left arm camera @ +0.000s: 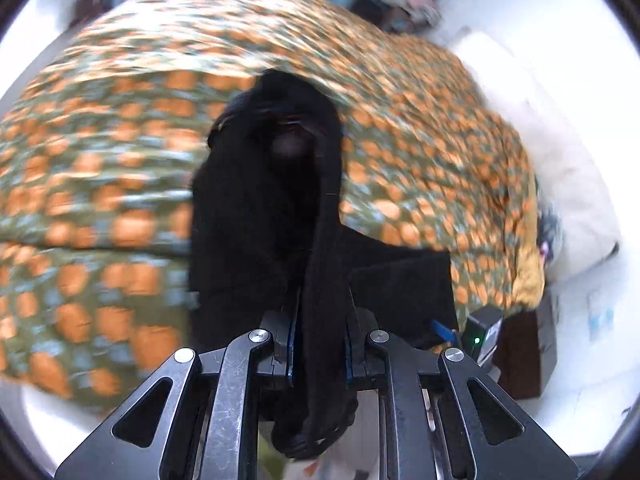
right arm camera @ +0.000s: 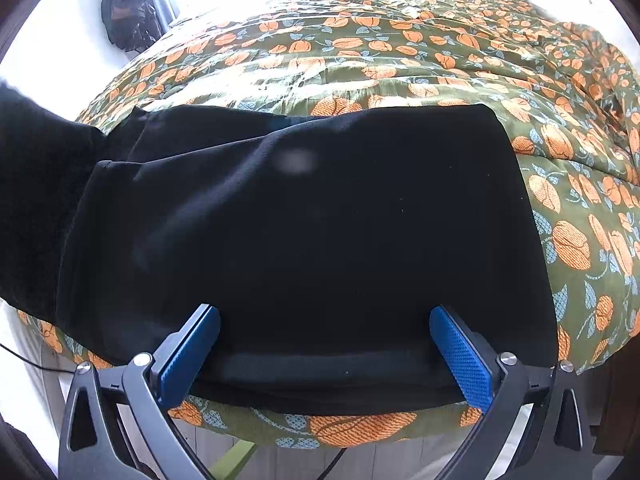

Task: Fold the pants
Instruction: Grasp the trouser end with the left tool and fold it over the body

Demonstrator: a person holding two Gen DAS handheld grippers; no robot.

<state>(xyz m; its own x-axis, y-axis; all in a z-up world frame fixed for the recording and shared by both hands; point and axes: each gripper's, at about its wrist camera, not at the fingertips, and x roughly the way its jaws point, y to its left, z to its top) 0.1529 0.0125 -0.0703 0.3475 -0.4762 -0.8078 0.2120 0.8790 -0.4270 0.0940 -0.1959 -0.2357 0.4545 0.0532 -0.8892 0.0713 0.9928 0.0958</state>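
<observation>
The left gripper [left arm camera: 320,344] pinches a bunched end of the black pants [right arm camera: 304,232], lifted above the rest, which lies flat on the flowered quilt [right arm camera: 400,60]. The right gripper [right arm camera: 325,354] stands wide at the near edge, holding nothing. The left view is blurred, so probably this end is being carried over; lay it edge on edge and keep the lower layer flat.

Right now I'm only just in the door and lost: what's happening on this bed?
A person is folding black pants on the floral bedspread with hand-held tongs. The left tongs are clamped on a bunched length of the fabric, lifting it off the bed; that view is blurred. The right tongs stand open at the near edge of the part lying flat, gripping nothing.
</observation>
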